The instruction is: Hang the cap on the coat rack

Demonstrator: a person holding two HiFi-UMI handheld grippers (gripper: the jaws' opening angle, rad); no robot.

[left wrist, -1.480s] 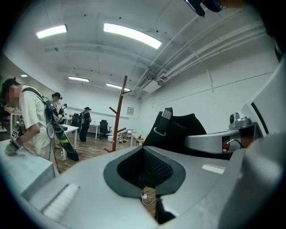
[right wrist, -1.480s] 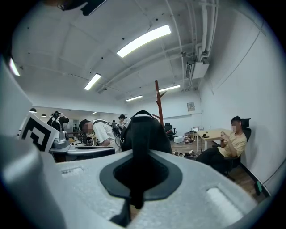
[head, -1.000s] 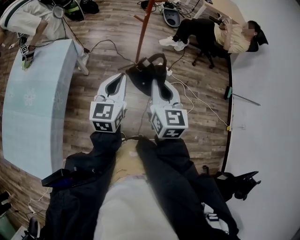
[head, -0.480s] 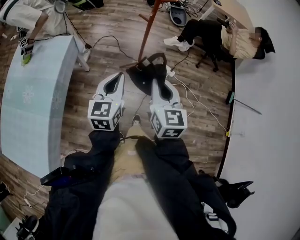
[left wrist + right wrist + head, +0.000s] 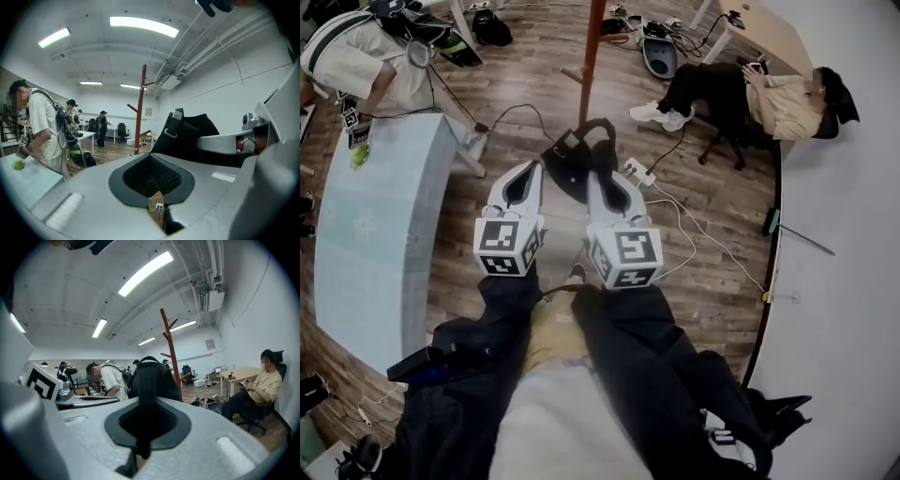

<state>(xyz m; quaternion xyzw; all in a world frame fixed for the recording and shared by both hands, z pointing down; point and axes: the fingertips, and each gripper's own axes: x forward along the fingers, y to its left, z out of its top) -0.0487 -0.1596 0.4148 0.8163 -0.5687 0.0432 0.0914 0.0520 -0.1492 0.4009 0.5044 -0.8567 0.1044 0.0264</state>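
Observation:
A black cap [image 5: 575,157] hangs from the tip of my right gripper [image 5: 592,174], whose jaws are shut on its fabric. In the right gripper view the cap [image 5: 152,378] rises out of the jaws' hollow, filling the centre of the right gripper [image 5: 143,401]. The reddish-brown coat rack [image 5: 590,56] stands just beyond the cap, its pole [image 5: 169,348] with pegs behind it. My left gripper [image 5: 533,167] is beside the right one, shut on nothing. From the left gripper [image 5: 151,157] I see the cap [image 5: 197,136] at the right and the rack [image 5: 139,112] further off.
A pale curved table [image 5: 375,225] runs along the left, with a person [image 5: 356,52] standing at its far end. Another person [image 5: 750,89] sits in a chair at the upper right near a desk. A power strip [image 5: 637,172] and cables lie on the wooden floor. A white wall [image 5: 844,244] is at the right.
Both grippers, with the cap, have shifted slightly left and nearer to the coat rack. The rack's pole now stands straight beyond the cap. The grip has not changed.

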